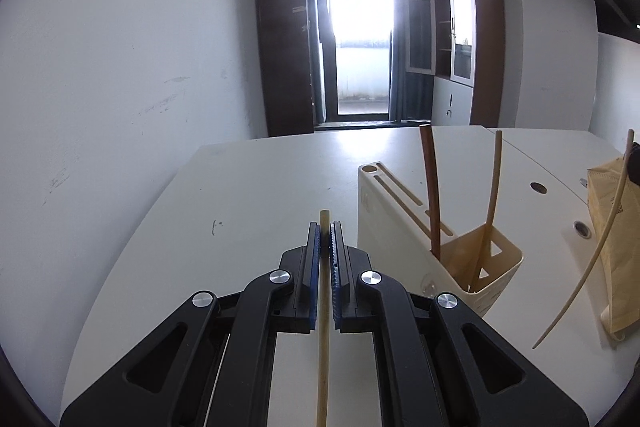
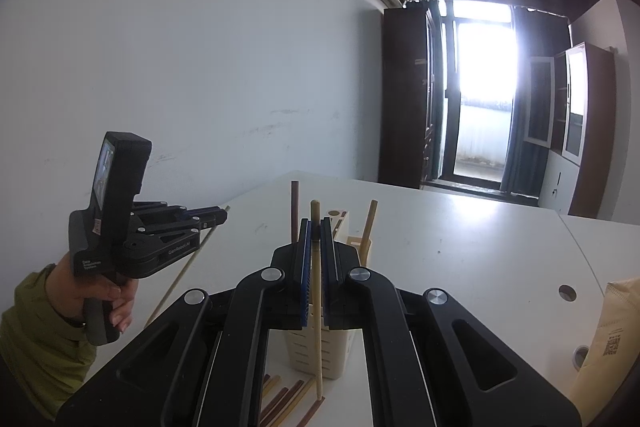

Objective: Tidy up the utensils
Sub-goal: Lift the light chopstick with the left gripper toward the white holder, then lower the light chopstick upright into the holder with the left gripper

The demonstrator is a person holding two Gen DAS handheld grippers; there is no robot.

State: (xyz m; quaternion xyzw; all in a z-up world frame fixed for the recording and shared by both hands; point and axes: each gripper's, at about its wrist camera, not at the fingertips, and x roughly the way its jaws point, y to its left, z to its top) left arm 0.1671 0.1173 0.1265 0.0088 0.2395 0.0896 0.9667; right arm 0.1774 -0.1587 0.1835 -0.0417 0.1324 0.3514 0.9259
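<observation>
My left gripper (image 1: 325, 233) is shut on a light bamboo chopstick (image 1: 322, 327), held above the white table, left of the cream utensil holder (image 1: 404, 227). The holder has a dark brown chopstick (image 1: 430, 191) and a light one (image 1: 491, 187) standing in its open compartment. My right gripper (image 2: 315, 231) is shut on another light chopstick (image 2: 317, 307), just in front of the holder (image 2: 312, 355). That chopstick also shows in the left wrist view (image 1: 588, 263), at the right. The left gripper shows in the right wrist view (image 2: 218, 217). Several loose chopsticks (image 2: 288, 399) lie on the table.
A brown paper bag (image 1: 612, 239) stands at the right on the table (image 1: 248, 187), also in the right wrist view (image 2: 612, 339). The table has round cable holes (image 1: 539, 187). A white wall runs along the left; a bright doorway and cabinets are far behind.
</observation>
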